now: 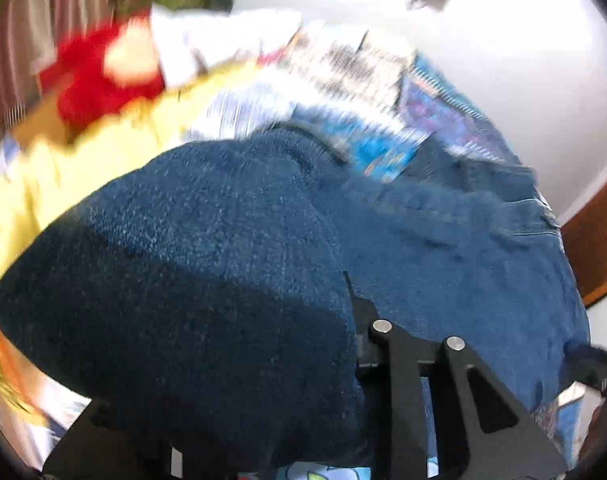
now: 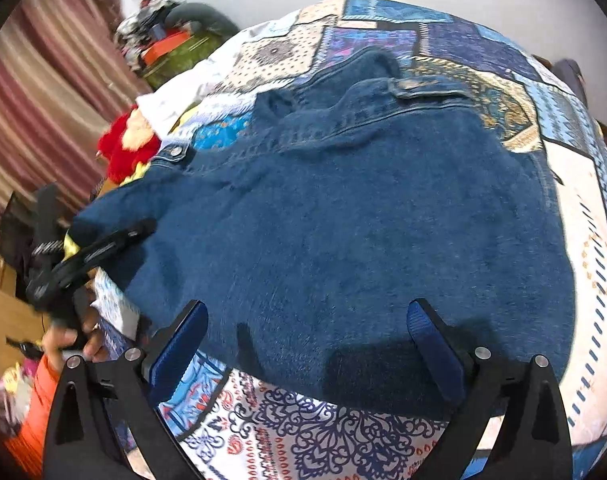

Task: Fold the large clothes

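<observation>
Denim jacket [image 1: 207,264] hides left gripper's [image 1: 355,320] closed fingers.

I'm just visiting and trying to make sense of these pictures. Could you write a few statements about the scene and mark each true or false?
1. The garment being folded is a blue denim jacket. True.
2. The right gripper is clamped shut on it. False: its jaws stand wide open above the near hem.
3. The left gripper has jacket fabric between its jaws. True.
4. The jacket lies on a bare wooden floor. False: it lies on a patchwork bedspread.
5. A red plush toy sits beyond the jacket. True.
</observation>
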`<state>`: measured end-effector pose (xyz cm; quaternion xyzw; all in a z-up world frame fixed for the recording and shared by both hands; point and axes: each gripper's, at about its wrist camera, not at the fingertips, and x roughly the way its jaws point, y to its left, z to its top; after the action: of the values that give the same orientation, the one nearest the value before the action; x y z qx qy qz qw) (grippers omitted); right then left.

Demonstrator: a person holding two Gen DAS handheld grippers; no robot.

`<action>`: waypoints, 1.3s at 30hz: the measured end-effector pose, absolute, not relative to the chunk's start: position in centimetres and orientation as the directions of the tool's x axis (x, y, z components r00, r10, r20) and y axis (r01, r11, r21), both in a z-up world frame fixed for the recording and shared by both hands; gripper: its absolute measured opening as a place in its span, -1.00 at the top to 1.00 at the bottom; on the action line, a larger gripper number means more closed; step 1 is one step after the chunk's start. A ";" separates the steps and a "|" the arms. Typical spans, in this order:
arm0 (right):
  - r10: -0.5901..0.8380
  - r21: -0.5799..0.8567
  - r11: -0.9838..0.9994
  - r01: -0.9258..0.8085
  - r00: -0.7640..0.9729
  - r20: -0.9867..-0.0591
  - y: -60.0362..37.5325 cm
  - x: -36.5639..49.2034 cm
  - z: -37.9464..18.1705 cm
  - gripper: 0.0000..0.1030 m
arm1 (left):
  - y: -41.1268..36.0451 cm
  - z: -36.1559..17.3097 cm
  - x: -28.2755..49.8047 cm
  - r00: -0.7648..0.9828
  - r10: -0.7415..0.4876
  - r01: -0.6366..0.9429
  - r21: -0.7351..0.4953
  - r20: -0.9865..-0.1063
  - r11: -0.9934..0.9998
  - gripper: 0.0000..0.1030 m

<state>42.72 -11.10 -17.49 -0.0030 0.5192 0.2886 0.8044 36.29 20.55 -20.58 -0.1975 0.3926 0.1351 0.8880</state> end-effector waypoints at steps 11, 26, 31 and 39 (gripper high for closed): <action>0.438 0.191 0.769 -0.610 0.285 -0.853 -2.5 41.5 -17.6 -0.93 | 19.1 -12.4 30.9 0.770 0.207 -0.311 -0.072 -0.604 0.948 0.45; 0.489 0.299 0.730 -0.615 0.165 -0.856 -3.3 41.2 -18.6 -0.93 | 18.2 -11.8 31.4 0.780 0.216 -0.311 -0.064 -0.587 0.948 0.46; 0.527 0.370 0.798 -0.477 0.252 -0.812 -12.5 41.9 -15.2 -0.93 | 13.4 -8.9 34.0 0.826 0.185 -0.230 -0.019 -0.532 0.973 0.48; 0.422 0.283 0.893 -0.350 0.429 -0.799 -24.0 40.3 -11.6 -0.93 | 1.0 -7.3 36.7 0.879 0.030 0.024 0.108 -0.477 0.994 0.50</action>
<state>40.35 -24.00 -11.55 0.0370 0.4831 0.2287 0.8444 36.69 0.99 -7.31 0.0555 0.2464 0.0016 0.9676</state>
